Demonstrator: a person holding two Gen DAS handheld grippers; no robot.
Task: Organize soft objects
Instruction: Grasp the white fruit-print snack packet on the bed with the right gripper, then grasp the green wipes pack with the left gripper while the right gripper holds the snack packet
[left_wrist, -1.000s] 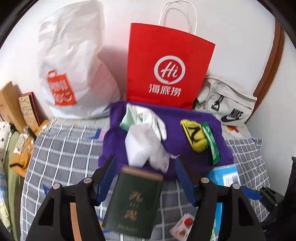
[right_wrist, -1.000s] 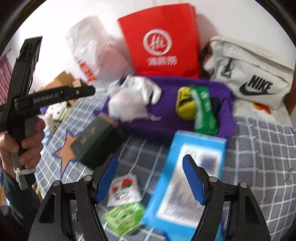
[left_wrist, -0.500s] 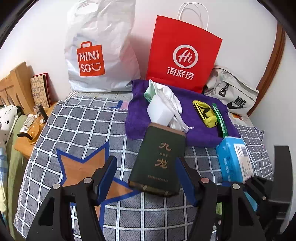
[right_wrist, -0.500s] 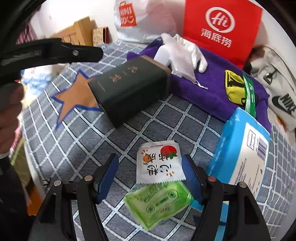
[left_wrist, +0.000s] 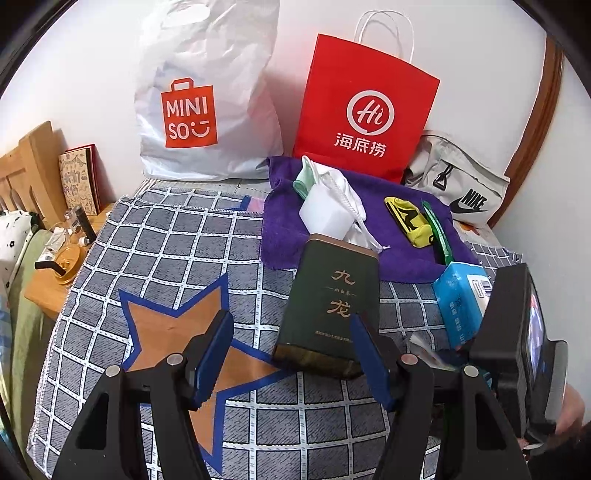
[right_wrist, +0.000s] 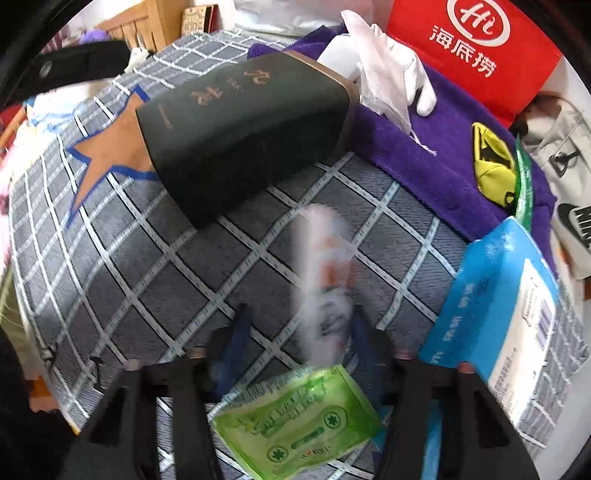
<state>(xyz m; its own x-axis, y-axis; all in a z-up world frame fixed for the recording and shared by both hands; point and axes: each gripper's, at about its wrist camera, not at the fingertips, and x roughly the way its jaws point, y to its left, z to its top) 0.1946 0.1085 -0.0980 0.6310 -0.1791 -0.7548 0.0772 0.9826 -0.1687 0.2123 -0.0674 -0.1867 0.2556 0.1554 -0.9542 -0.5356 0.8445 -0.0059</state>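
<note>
A purple towel (left_wrist: 402, 254) (right_wrist: 436, 147) lies at the back of the checked cloth, bearing white gloves (left_wrist: 343, 199) (right_wrist: 388, 59), a yellow pouch (left_wrist: 408, 219) (right_wrist: 493, 162) and a green packet (left_wrist: 436, 229) (right_wrist: 522, 177). My left gripper (left_wrist: 291, 362) is open and empty, just in front of a dark green tin (left_wrist: 330, 299) (right_wrist: 243, 129). My right gripper (right_wrist: 295, 350) is open and low over a blurred white sachet (right_wrist: 325, 280) standing between its fingers, with a green sachet (right_wrist: 295, 417) just under them. A blue tissue pack (right_wrist: 506, 325) (left_wrist: 461, 299) lies to the right.
A white Miniso bag (left_wrist: 207, 96), a red paper bag (left_wrist: 365, 110) (right_wrist: 476, 48) and a grey Nike bag (left_wrist: 458, 184) stand against the back wall. A wooden side table (left_wrist: 55, 266) with small items is at the left. The right gripper's body (left_wrist: 517, 350) shows at the left view's right edge.
My right gripper has dropped lower and closer to the white sachet, which now looks blurred and upright between the fingers. My left gripper has barely moved.
</note>
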